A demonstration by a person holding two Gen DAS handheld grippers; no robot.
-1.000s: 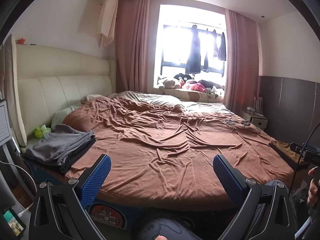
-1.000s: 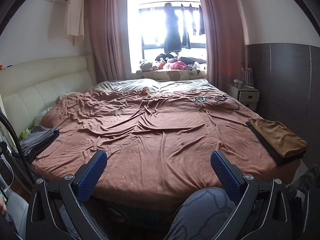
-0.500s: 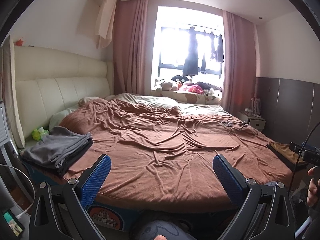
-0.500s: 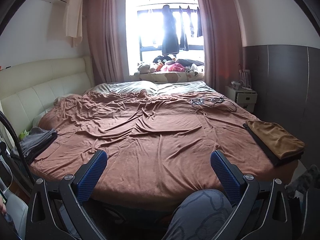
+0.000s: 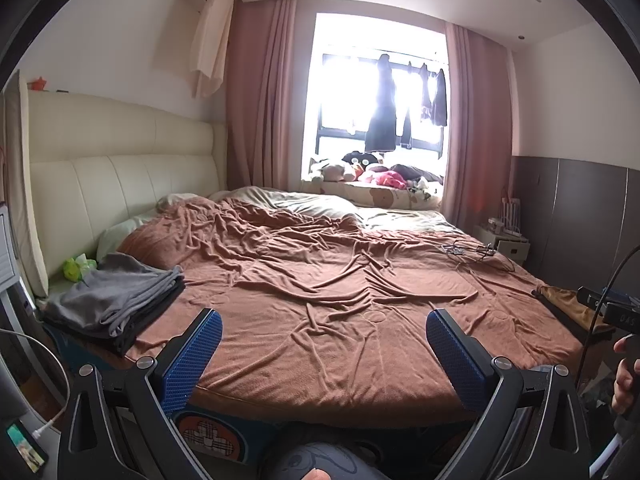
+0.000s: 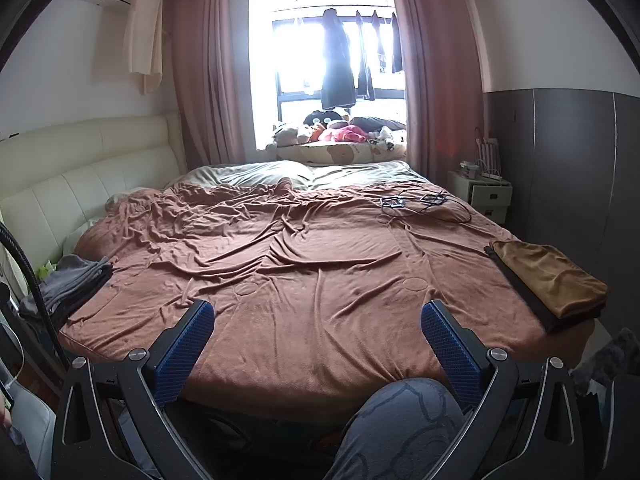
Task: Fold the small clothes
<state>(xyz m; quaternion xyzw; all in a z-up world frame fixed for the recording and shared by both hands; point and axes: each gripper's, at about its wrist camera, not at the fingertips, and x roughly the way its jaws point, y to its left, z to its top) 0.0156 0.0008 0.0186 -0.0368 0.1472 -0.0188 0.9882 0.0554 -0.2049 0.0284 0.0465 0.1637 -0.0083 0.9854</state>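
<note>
A stack of folded grey clothes (image 5: 116, 300) lies at the bed's near left corner; it also shows in the right wrist view (image 6: 70, 286). A folded tan cloth on a dark one (image 6: 548, 280) lies at the bed's right edge, partly seen in the left wrist view (image 5: 568, 304). My left gripper (image 5: 323, 340) is open and empty, held off the foot of the bed. My right gripper (image 6: 318, 334) is open and empty, also short of the bed's foot.
A wrinkled brown blanket (image 6: 304, 264) covers the bed. Cables and small devices (image 6: 416, 202) lie at its far right. A cream headboard (image 5: 100, 184) is on the left, a white nightstand (image 6: 486, 194) on the right, a window sill with plush toys (image 6: 332, 136) behind. A knee (image 6: 400, 428) is below.
Both views have tilted upward slightly and shifted a little; the grippers stay open and empty. The clothes on the bed have not moved.
</note>
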